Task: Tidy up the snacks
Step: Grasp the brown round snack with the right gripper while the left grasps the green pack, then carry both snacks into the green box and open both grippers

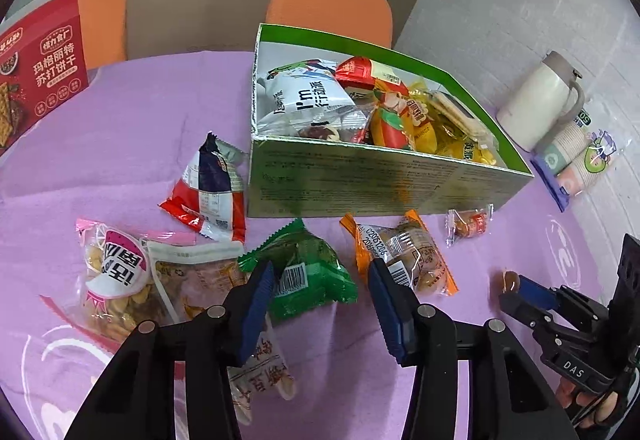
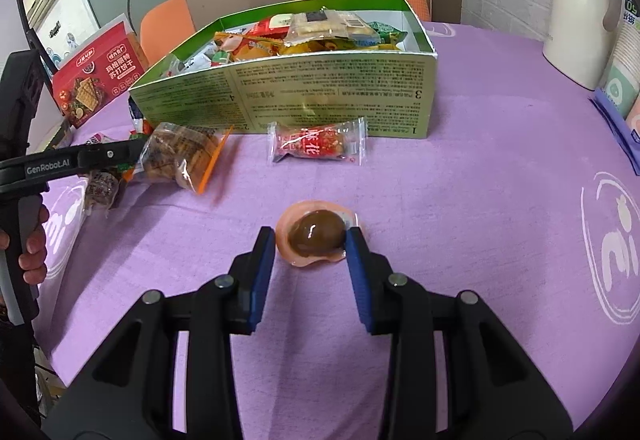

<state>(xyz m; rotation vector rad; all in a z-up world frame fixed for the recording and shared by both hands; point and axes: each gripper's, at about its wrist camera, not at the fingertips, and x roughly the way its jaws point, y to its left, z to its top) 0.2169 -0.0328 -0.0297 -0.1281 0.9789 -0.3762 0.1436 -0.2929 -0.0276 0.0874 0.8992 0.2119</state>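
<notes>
A green cardboard box [image 1: 360, 176] [image 2: 304, 96] full of snack packets stands on the purple table. My left gripper [image 1: 322, 274] is open above a green packet [image 1: 308, 272], with an orange-edged packet [image 1: 404, 252] at its right finger. My right gripper [image 2: 310, 240] is open, its fingers on either side of a clear-wrapped brown egg [image 2: 318, 236] lying on the cloth. The right finger touches the wrap. The right gripper and the egg [image 1: 508, 280] also show in the left wrist view. A red candy packet [image 2: 318, 142] lies in front of the box.
Several loose packets lie left of the box: a red-and-navy one [image 1: 208, 192], a pink nut bag [image 1: 116, 280], a beige one [image 1: 196, 276]. A red cracker box [image 1: 36, 68], a white kettle [image 1: 540, 100], paper cups [image 1: 576, 160] and orange chairs [image 1: 328, 4] ring the table.
</notes>
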